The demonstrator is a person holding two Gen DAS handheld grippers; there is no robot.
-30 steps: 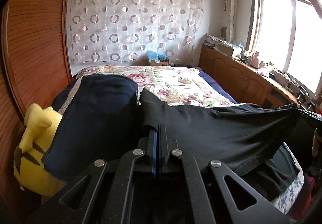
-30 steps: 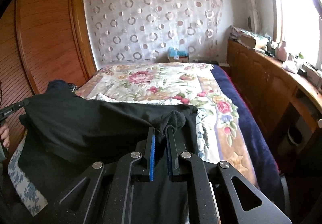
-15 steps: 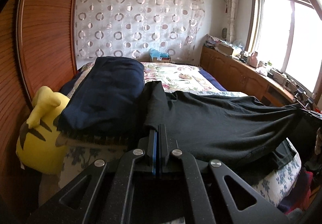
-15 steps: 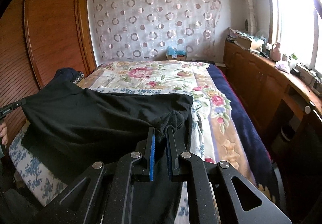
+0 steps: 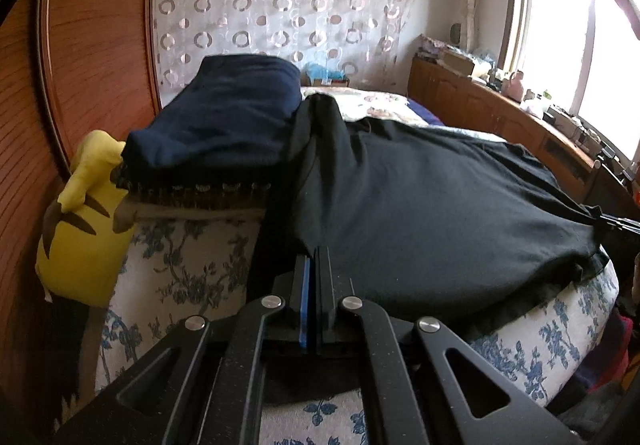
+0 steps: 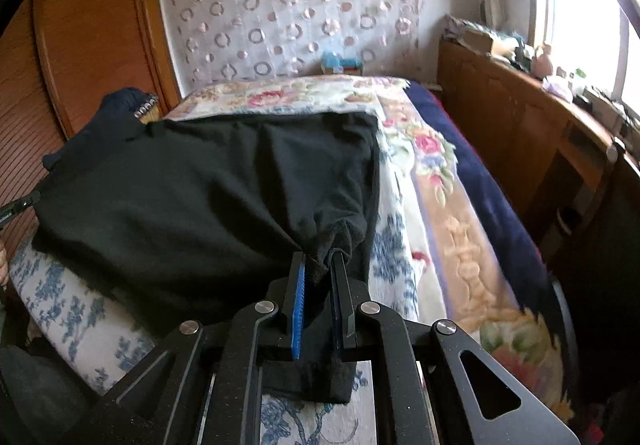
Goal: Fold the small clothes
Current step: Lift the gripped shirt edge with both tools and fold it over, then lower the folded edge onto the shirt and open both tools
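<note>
Left wrist view shows the black garment [image 5: 432,205] spread flat across the near end of the bed [image 5: 552,341], its long axis running along the bed's near edge from the left gripper [image 5: 316,257] toward the right one. The left gripper's jaws are clenched tight on the garment's near left corner, with cloth pinched between the pads. In the right wrist view the right gripper [image 6: 320,265] sits at the garment's opposite near corner, close to the bed's near right corner; its jaws have just been opening, and a bunched hem of the black garment [image 6: 208,201] lies between them, apparently slack rather than pinched. A folded navy garment [image 5: 224,113] rests at the bed's left edge, just beside the black one, with a yellow plush toy [image 5: 80,229] wedged below it. Each hand stands at its own end of the near hem, so the cloth lies straight ahead of both jaws, toward the far end of the bed; a fold away from the near edge looks the likely next move.
</note>
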